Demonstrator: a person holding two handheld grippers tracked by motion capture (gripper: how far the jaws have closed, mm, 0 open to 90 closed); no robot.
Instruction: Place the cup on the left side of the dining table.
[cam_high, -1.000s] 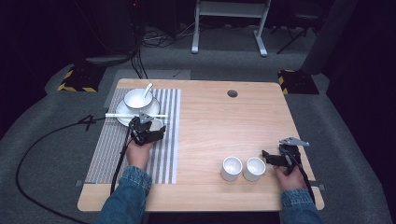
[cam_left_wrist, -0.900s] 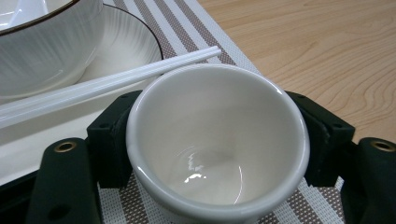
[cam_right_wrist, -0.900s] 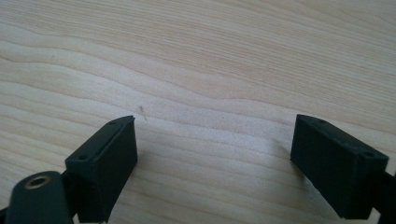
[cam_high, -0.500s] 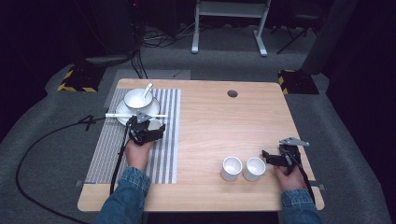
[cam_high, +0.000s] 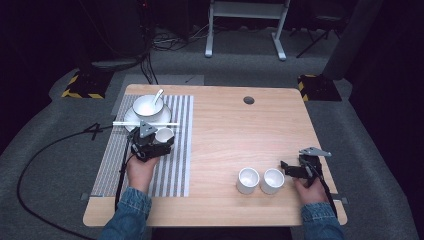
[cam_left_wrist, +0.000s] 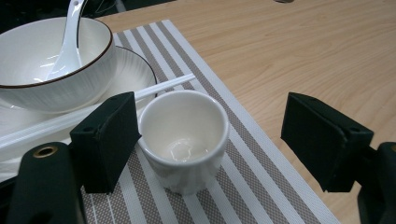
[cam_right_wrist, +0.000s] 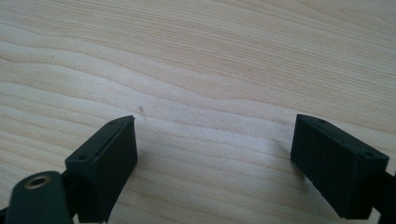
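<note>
Dark lab or studio: grey carpet (cam_high: 45, 150), floor cables (cam_high: 35, 165), hazard-striped blocks (cam_high: 82, 86), white stand (cam_high: 245, 20) behind desk (cam_high: 240, 135).

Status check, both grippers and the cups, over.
Left gripper open around cup on striped mat, chopsticks just behind it. Right gripper open over bare table.

I count three small white cups: one (cam_high: 164, 135) on the striped mat between the jaws of my left claw (cam_high: 150, 142), and two standing side by side on the bare counter (cam_high: 240, 135), one (cam_high: 248, 180) left of the other (cam_high: 272, 180). There is one bowl (cam_high: 147, 106), one plate (cam_high: 131, 117) under it, one spoon (cam_high: 158, 95), one striped mat (cam_high: 175, 160), and a pair of white chopsticks (cam_high: 125, 123). I hold two claws, the right (cam_high: 296, 170) included.
</note>
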